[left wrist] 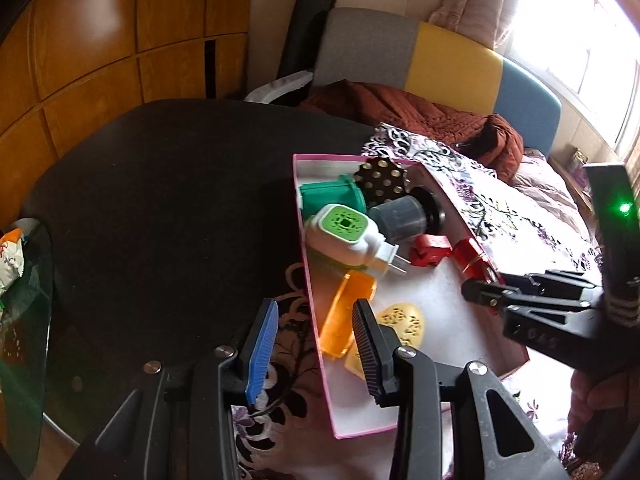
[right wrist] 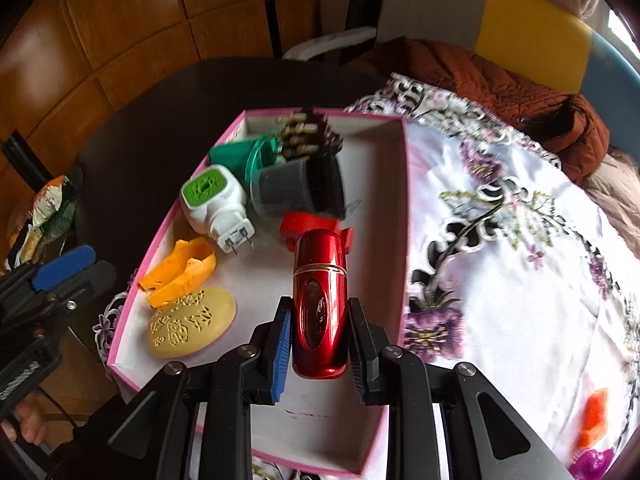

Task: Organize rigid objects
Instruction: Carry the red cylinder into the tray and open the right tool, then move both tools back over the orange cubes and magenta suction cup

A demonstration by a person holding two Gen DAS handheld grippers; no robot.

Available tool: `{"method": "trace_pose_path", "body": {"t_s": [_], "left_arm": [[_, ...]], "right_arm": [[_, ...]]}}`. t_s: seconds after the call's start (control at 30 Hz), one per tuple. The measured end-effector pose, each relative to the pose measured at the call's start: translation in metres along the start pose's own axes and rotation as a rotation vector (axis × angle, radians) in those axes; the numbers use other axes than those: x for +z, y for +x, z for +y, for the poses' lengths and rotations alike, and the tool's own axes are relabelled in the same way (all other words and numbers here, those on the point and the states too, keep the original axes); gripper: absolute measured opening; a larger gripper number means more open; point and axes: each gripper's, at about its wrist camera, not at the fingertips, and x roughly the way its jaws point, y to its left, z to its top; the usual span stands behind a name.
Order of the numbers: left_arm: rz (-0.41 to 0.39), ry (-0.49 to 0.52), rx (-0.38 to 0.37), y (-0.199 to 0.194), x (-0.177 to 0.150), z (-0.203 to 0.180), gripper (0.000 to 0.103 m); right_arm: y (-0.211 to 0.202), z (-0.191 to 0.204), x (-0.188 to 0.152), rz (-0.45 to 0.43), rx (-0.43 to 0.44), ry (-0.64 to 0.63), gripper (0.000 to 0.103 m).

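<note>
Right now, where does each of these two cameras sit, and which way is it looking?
Left wrist: on the left gripper, looking down along its fingers astride the pink box's wall; the right gripper shows too.
Right wrist: on the right gripper, looking down at the red capsule-shaped case it clamps over the box; the left gripper shows.
Shared: box, white-and-green plug-in device.

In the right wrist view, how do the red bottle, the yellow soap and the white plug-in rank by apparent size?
1. Red bottle, though it sits nearest the camera.
2. Yellow soap and white plug-in look too alike to rank.

No readable text, labels or numbers anywhere
</note>
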Motion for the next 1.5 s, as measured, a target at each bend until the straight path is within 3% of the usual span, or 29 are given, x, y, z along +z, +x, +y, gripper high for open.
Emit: {"method": "trace_pose_path", "body": {"t_s": [0.13,0.27,0.57,0.7,0.87,1.17,1.5], "left_arm": [[0.009,-0.013,0.001,0.003,0.000,0.005,0.039],[0.011,-0.016,0.004,0.004,-0.001,0.006,0.039],[0.009,-0.006,0.009,0.005,-0.002,0.004,0.039],[-0.007,0.005,0.015,0.000,-0.001,0.001,0.039],[-0.017,0.020,0.014,-0.004,-0.001,-0.003,0.039],[-0.024,0.050,0.010,-0.008,-0.001,-0.014,0.039],[-0.017,0.118,-0.004,-0.009,-0.003,-0.036,0.039]], "right_arm": [[0.024,0.008,0.002,0.058,0.022,0.004,0.027],[0.029,0.023,-0.001,0.052,0.074,-0.023,0.027],[0.022,0.028,-0.008,0.024,0.052,-0.023,0.028],[0.005,0.025,-0.010,-0.027,0.048,-0.014,0.042],[-0.018,0.020,-0.011,-0.089,0.025,-0.008,0.049],[-0.054,-0.016,-0.023,-0.158,-0.054,0.035,0.058],[-0.083,-0.095,-0.055,-0.171,-0.186,0.178,0.064]]}}
